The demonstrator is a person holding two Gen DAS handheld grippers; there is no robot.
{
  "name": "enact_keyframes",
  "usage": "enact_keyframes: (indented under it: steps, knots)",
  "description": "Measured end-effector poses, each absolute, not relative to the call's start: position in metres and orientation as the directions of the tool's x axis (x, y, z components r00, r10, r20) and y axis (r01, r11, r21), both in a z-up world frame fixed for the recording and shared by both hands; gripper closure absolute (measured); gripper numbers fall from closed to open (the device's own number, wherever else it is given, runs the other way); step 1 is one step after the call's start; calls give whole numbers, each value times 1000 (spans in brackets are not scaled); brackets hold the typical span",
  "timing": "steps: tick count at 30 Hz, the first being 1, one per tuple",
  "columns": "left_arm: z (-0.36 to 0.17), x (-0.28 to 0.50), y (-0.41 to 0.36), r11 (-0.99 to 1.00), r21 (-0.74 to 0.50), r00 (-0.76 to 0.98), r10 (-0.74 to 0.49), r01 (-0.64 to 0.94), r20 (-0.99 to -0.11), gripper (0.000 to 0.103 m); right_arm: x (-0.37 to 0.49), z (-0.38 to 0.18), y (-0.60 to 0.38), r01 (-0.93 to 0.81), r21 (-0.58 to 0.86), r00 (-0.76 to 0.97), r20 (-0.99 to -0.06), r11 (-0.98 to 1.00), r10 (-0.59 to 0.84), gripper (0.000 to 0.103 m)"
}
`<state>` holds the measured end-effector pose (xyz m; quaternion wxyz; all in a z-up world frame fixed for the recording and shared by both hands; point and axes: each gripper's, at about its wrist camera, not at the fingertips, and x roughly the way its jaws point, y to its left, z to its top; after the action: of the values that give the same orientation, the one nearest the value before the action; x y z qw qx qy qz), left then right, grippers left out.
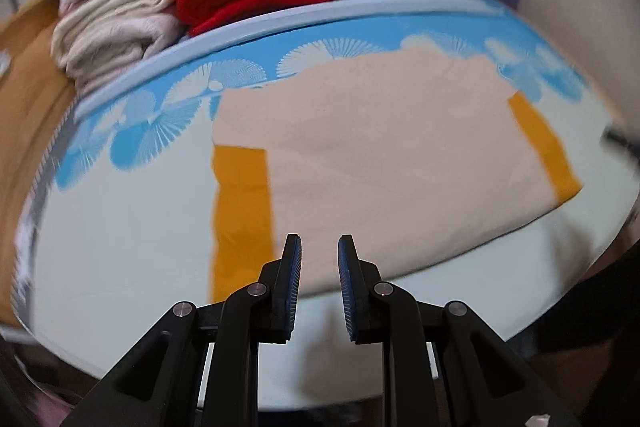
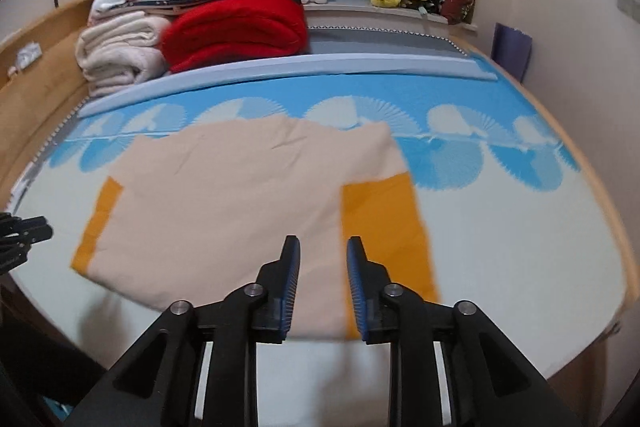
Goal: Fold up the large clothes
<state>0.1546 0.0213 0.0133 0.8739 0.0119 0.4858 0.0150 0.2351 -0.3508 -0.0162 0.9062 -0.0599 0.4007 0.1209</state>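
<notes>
Both claws hang empty over the bed, nothing between the pads: left gripper (image 1: 319, 247) and right gripper (image 2: 323, 249) each parted by a narrow gap. The beige cloth with mustard-yellow side bands (image 2: 240, 195) lies flat mid-frame on the blue-and-white patterned bed sheet (image 2: 500, 227), folded once by the look of it. For the next fold, the near edge should be pinched at both corners and carried over evenly. The fabric is thin, matte, softly creased. A red fleece blanket roll (image 2: 240, 27) sits upper left.

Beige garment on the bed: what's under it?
Under the beige garment, orange fabric shows at both sides, on the blue-and-white bedsheet. How they join is covered.
</notes>
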Motion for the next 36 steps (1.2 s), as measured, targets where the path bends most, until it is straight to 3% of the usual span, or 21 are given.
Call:
enact_keyframes:
  steps: [7, 11, 17, 19, 28, 29, 31, 32, 33, 36]
  knots:
    - [-26, 128, -2, 997, 56, 468, 75, -55, -881, 91, 204, -64, -331, -326, -50, 603, -780, 944, 167, 78]
    - [-35, 127, -3, 993, 114, 512, 112, -27, -852, 91, 206, -69, -321, -323, -54, 612, -773, 945, 165, 89]
    - [-75, 139, 25, 992, 69, 476, 111, -106, -872, 92, 214, -80, -298, -340, -98, 629, -763, 935, 149, 89]
    - [-75, 146, 39, 987, -20, 486, 61, -160, -872, 92, 221, -89, -287, -346, -111, 624, -769, 932, 140, 89]
    - [-92, 148, 65, 971, -62, 454, 52, -233, -890, 89, 253, -136, -242, -390, -186, 600, -794, 902, 96, 88]
    - [-95, 148, 70, 966, -83, 449, 38, -247, -893, 86, 259, -146, -239, -391, -191, 575, -814, 900, 77, 88]
    - [-100, 148, 80, 947, -143, 437, -3, -287, -899, 70, 269, -172, -237, -390, -213, 506, -862, 896, 16, 88]
    - [-103, 148, 85, 934, -176, 432, -27, -310, -902, 55, 273, -182, -238, -382, -225, 484, -875, 897, -13, 88]
    - [-106, 147, 90, 918, -212, 428, -52, -336, -903, 47, 276, -188, -240, -373, -227, 472, -881, 900, -26, 88]
    - [-121, 148, 109, 842, -331, 403, -151, -426, -903, 43, 281, -188, -243, -364, -206, 457, -890, 908, -18, 88]
